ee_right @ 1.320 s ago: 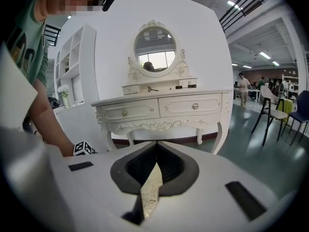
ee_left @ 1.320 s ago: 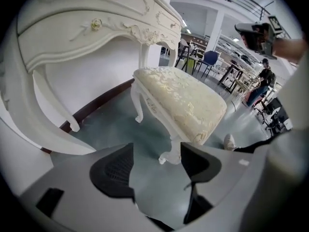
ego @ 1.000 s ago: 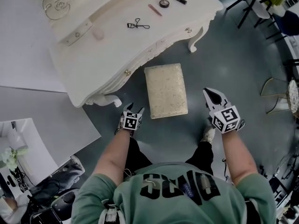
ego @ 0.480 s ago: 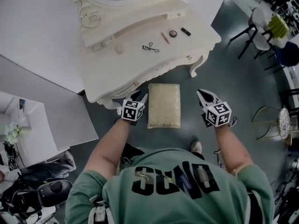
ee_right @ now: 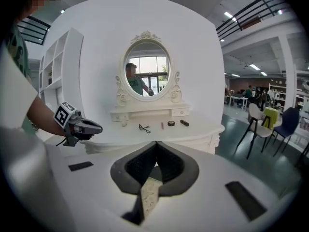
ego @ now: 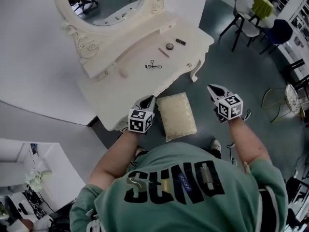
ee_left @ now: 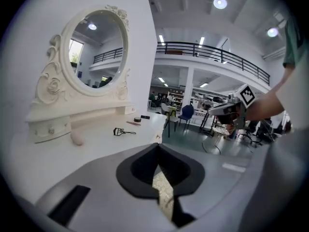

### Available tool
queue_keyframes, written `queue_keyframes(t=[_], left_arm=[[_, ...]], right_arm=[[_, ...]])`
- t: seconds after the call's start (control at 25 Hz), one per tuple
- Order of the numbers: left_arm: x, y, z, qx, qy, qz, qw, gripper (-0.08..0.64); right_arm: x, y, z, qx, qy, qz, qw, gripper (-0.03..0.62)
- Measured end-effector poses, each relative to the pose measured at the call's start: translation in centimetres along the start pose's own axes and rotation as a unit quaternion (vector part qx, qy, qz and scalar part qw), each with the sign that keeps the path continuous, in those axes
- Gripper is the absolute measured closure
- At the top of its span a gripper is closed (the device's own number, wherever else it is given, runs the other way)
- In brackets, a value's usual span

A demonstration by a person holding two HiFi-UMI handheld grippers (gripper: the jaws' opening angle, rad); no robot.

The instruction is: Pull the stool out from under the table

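Stool before the table (eyelash curler on top), between left gripper and right gripper

Left tongs, right tongs, both closed

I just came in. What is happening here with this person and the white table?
A person stands in front of a white dressing table, holding a tool in each hand. The stool is on the floor just in front of the table, between the two tools, and seems to be out from under it already. The left tool and the right tool are both shut and empty, and neither touches the stool.
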State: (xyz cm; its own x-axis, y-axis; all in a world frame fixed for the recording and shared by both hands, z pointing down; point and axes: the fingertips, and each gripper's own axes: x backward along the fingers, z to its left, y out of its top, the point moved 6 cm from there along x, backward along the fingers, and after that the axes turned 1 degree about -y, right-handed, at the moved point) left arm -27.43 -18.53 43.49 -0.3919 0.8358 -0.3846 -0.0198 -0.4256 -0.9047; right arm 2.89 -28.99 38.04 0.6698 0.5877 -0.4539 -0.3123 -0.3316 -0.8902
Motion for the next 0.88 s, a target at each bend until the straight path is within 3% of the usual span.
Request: queue_keyframes(t=[0.12, 0.28, 0.52, 0.88], left_arm=[[1.0, 1.3, 0.4, -0.027, -0.039, 0.021, 0.9986, 0.551], [0.6, 2.9, -0.2, -0.035, -0.042, 0.020, 0.9983, 0.551], [-0.7, 5.3, -6.6, 0.007, 0.026, -0.015, 0.9995, 0.551], [2.0, 7.3, -17.4, 0.012, 0.121, -0.041, 0.9917, 0.551]], right_arm=[[1.3, 0.1, 1.4, -0.023, -0.023, -0.002, 0.999, 0.598], [3.5, 0.3, 1.0, -0.029, -0.032, -0.020, 0.999, 0.598], [8.8, 0.0, -3.1, -0.011, 0.009, -0.041, 0.999, 0.598], [16.1, -0.2, -7.9, 0.023, 0.089, -0.057, 0.994, 0.598]])
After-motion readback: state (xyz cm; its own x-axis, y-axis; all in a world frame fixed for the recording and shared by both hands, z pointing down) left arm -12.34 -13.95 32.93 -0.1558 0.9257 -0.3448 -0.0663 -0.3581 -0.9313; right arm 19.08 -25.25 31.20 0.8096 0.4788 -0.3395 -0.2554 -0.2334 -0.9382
